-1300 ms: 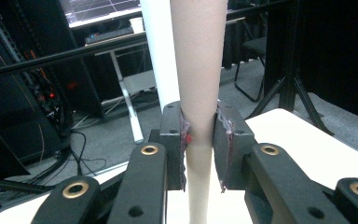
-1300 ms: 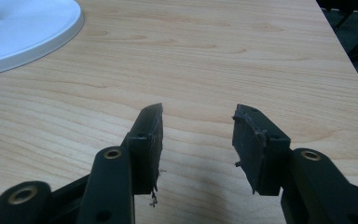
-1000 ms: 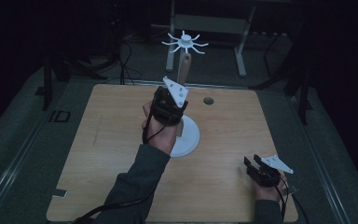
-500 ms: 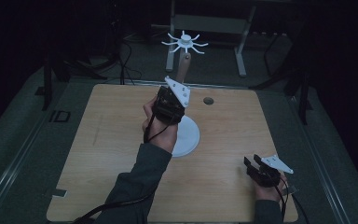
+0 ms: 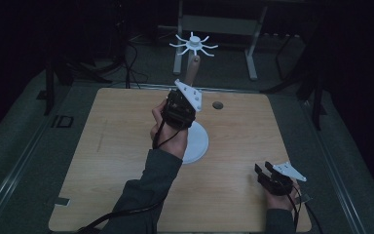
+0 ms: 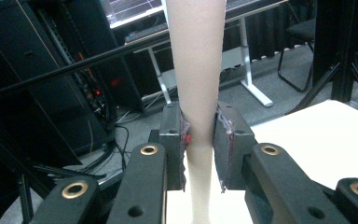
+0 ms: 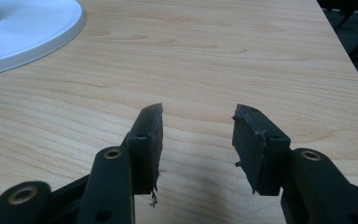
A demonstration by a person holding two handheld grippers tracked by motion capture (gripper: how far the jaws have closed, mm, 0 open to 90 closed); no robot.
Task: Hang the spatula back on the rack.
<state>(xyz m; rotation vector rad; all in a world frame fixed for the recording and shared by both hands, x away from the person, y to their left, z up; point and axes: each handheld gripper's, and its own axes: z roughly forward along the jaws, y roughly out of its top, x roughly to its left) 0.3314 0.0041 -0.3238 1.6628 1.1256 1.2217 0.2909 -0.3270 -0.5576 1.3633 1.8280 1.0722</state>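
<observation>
I count one wooden post [image 6: 196,93] clamped in my left gripper [image 6: 199,149], one white base [image 5: 197,141], one idle right gripper [image 7: 198,140], jaws apart.

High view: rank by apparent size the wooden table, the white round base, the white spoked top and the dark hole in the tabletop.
Largest to smallest, as they look:
1. wooden table
2. white round base
3. white spoked top: spans about as wide as the base but is mostly gaps, and it sits farther back, so this ranking is unsure
4. dark hole

left claw [image 5: 187,87] slightly raised on post [image 5: 192,70]
</observation>
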